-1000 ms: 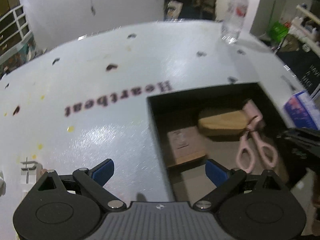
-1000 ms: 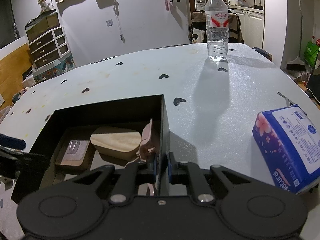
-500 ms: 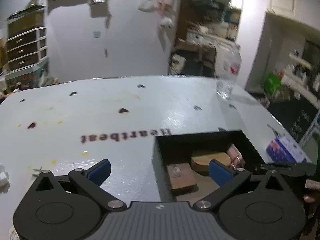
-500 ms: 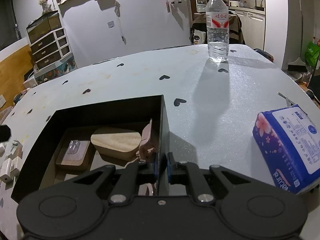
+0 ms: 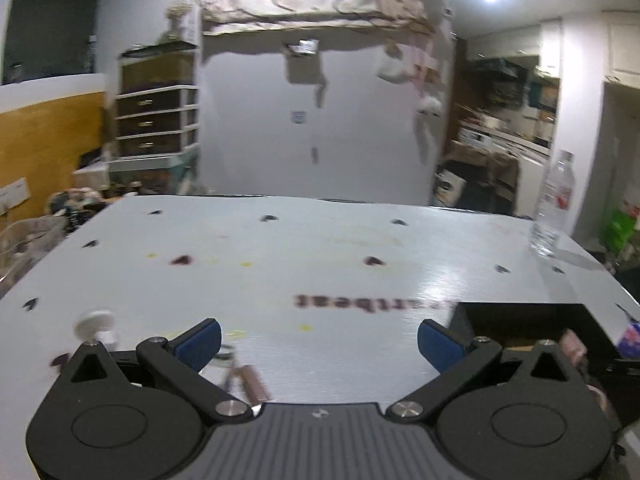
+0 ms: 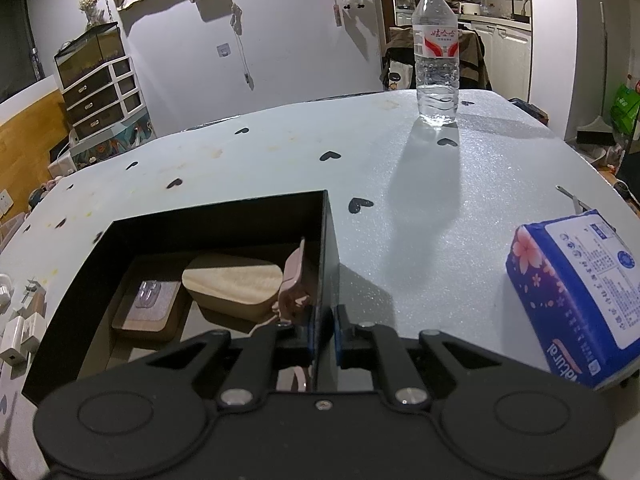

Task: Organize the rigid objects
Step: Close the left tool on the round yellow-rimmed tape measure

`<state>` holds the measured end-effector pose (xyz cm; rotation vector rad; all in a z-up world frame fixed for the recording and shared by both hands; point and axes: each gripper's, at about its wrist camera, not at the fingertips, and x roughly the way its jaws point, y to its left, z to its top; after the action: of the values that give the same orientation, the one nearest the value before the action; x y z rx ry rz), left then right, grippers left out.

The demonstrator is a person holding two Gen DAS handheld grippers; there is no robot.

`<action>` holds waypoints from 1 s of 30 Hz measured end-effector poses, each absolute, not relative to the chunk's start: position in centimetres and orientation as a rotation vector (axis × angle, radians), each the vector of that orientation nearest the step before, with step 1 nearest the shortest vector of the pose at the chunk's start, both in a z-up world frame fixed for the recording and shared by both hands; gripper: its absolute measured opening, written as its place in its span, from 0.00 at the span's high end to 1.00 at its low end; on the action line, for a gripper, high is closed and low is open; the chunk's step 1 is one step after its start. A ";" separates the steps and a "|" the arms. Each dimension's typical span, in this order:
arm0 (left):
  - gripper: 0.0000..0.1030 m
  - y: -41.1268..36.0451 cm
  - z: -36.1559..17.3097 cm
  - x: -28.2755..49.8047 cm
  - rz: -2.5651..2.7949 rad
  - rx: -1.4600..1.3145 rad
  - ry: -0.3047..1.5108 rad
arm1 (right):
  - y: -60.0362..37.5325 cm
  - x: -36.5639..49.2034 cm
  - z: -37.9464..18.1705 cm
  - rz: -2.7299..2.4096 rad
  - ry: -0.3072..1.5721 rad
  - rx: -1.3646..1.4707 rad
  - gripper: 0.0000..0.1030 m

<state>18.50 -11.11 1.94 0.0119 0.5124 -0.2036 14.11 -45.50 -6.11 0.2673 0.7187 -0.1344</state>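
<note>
A black open box (image 6: 224, 222) stands on the white table (image 6: 280, 152). My right gripper (image 6: 324, 332) is shut on its right wall near the front corner. Inside lie a wooden block (image 6: 232, 284), a brown card with a clear hook (image 6: 146, 308) and a pink eyelash curler (image 6: 294, 280). In the left wrist view my left gripper (image 5: 319, 344) stands wide open over bare table, with the box (image 5: 520, 316) off to its right. A white knob-shaped piece (image 5: 96, 322) lies by the left finger. A blurred pinkish item (image 5: 248, 376) lies just under the gripper.
A water bottle (image 6: 436, 60) stands at the table's far right. A blue tissue pack (image 6: 576, 292) lies right of the box. Several small white pieces (image 6: 16, 336) lie at the table's left edge. Drawers and clutter stand beyond the table.
The left gripper swung left and tipped up, away from the box, which now sits at its right edge. It has left the right wrist view. The right gripper kept still.
</note>
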 end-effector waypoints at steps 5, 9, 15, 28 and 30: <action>0.00 -8.1 1.5 18.2 -0.111 -0.033 0.505 | -45.5 14.1 -6.1 -0.134 0.718 0.268 0.90; 0.00 -5.3 1.1 18.2 -0.035 -0.046 0.519 | -45.5 14.1 -6.1 -0.133 0.717 0.270 0.90; 0.01 -0.5 -0.6 17.5 0.058 -0.060 0.553 | -45.5 14.1 -6.0 -0.133 0.716 0.270 0.90; 0.26 1.2 -4.8 16.8 0.061 -0.040 0.718 | -45.6 14.2 -6.1 -0.138 0.718 0.274 0.90; 0.28 1.0 -5.1 16.7 0.061 -0.031 0.725 | -45.6 14.3 -6.2 -0.138 0.719 0.274 0.90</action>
<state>16.75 0.99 -5.08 -0.0306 0.7253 0.0609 14.26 -45.62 -6.21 0.2736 0.7195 -0.1376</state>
